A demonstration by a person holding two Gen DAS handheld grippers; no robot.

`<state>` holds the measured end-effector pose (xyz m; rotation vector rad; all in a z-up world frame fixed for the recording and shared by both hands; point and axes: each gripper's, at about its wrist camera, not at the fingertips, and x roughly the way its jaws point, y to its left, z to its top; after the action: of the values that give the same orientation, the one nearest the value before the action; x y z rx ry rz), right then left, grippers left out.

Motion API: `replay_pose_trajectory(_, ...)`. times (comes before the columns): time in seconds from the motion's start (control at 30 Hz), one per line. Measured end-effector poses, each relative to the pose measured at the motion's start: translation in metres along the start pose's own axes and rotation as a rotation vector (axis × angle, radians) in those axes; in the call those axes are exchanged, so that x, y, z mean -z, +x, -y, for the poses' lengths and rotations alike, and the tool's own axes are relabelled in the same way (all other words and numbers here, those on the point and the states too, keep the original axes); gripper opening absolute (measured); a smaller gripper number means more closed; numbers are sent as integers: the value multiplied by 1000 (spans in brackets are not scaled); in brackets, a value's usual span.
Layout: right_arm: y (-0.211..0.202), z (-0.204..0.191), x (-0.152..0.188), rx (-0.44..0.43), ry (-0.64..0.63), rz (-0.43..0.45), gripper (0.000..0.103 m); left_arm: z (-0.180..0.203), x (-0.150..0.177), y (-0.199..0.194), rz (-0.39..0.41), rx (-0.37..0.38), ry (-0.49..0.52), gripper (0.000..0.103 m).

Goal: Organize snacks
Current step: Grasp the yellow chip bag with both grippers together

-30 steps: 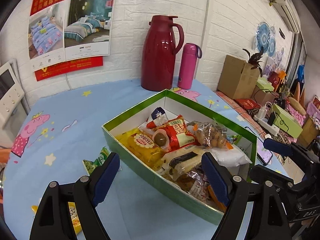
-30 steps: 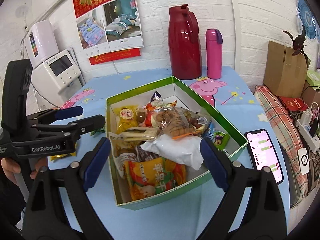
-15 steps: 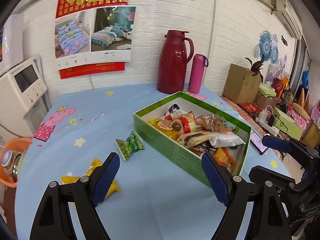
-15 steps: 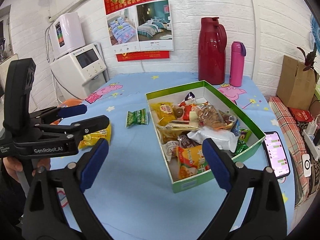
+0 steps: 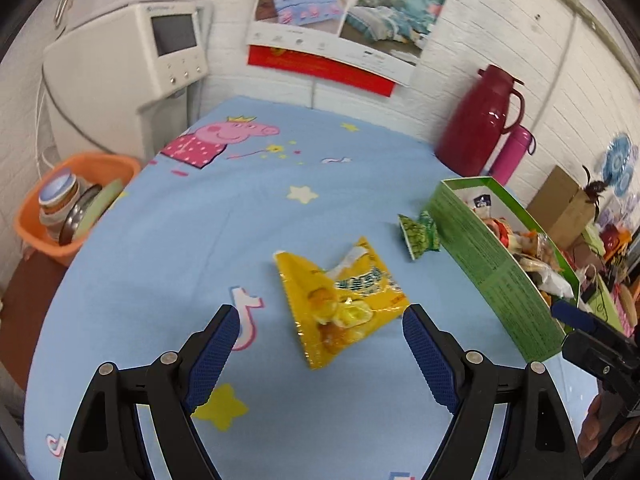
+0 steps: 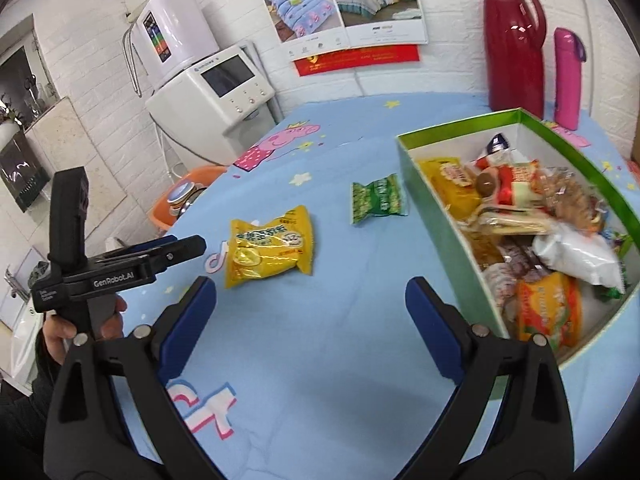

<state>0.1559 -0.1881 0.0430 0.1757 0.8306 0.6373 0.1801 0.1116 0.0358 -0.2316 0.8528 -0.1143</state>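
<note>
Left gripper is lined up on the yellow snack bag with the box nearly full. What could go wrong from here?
1. The yellow snack bag lies flat and puffy on the tablecloth; the left gripper, jaws open, may pinch cloth or slip off it.
2. The green box is heaped, so the bag may slide off.
3. The green snack packet near the box wall could get knocked.
</note>
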Motion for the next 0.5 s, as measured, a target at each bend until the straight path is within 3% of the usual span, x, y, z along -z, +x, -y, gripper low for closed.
replay_pose_trajectory(0.17, 50, -4, -12, -114, 55, -69, 96, -11, 1, 16, -47, 55, -13, 84)
replay_pose_trajectory(0.33, 87, -3, -22, -144, 61, -115, 94, -18, -1, 35, -100, 146, -27, 68)
replay_pose_trajectory(0.5, 110, -2, -25, -164, 36, -152, 76, -26, -3, 53, -145, 194, -52, 60)
